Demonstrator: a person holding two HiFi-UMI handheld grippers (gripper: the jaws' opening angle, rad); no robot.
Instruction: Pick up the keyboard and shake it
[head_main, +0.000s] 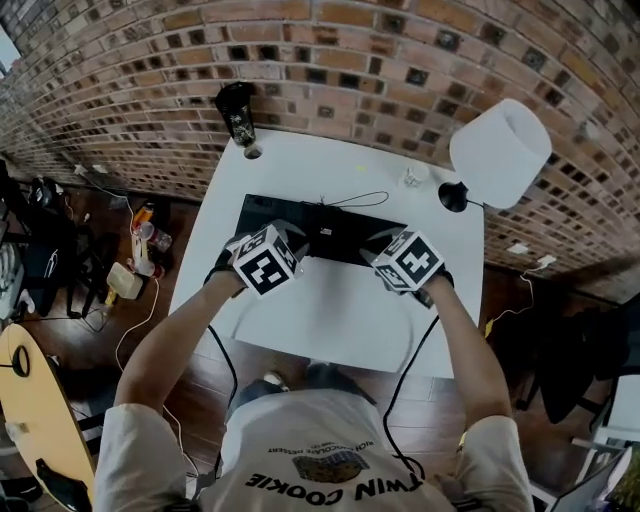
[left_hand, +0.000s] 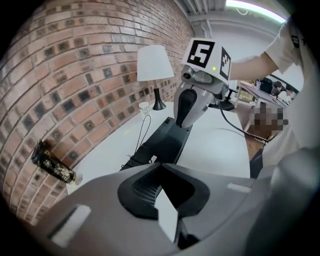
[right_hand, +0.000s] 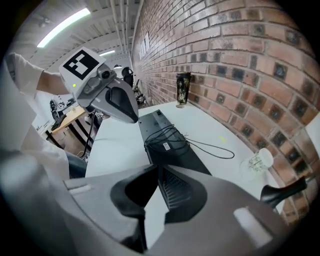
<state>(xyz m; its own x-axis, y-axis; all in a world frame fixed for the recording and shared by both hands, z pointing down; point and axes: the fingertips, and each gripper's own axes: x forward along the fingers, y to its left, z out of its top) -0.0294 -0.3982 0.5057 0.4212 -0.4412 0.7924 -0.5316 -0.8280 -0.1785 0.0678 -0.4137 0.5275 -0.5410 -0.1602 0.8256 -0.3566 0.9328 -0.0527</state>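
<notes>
Left gripper (left_hand: 159, 166) and right gripper (right_hand: 157, 169) jaws each clamp one keyboard (head_main: 335, 232) end (cable (right_hand: 167, 137) bunched on top).

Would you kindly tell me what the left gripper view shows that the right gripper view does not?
Only the left gripper view shows the right gripper from outside and the lamp whole. Only the right gripper view shows the left gripper from outside. Both show the keyboard, its cable, the dark vase, the small cup and the brick wall.
</notes>
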